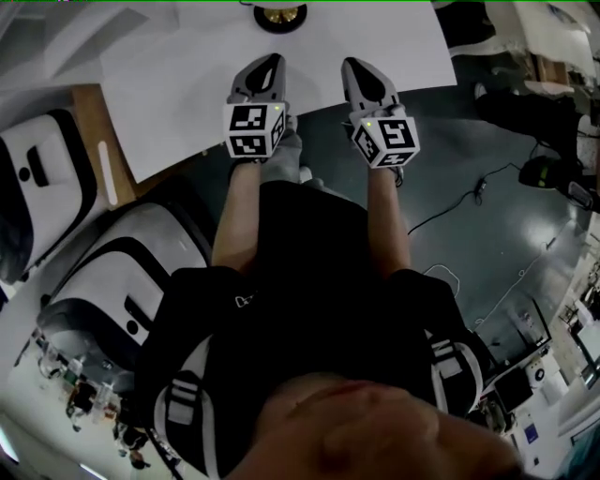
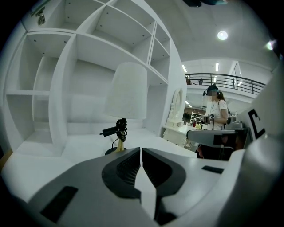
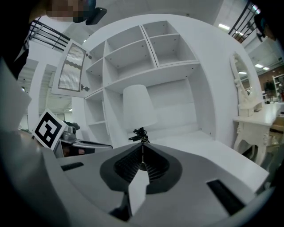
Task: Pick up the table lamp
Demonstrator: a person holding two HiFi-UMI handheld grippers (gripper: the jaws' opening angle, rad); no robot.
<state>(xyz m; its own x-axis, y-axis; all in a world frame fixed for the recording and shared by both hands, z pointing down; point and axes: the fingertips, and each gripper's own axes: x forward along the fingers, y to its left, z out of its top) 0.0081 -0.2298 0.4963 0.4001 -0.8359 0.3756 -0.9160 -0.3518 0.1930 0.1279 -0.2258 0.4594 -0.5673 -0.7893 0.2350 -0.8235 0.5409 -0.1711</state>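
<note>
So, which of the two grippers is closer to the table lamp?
The left gripper: in the head view its tip lies almost straight in front of the table lamp, while the right gripper stands further off to the side.

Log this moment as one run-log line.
phase: pre-grasp | left gripper: shut, empty | right gripper: shut, empty | table lamp: upright on desk, untouched

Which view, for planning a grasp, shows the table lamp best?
Left gripper view: the table lamp looms largest, shade, stem and some base visible. Right gripper view shows it smaller, base hidden. Head view catches only its base at the top edge.
</note>
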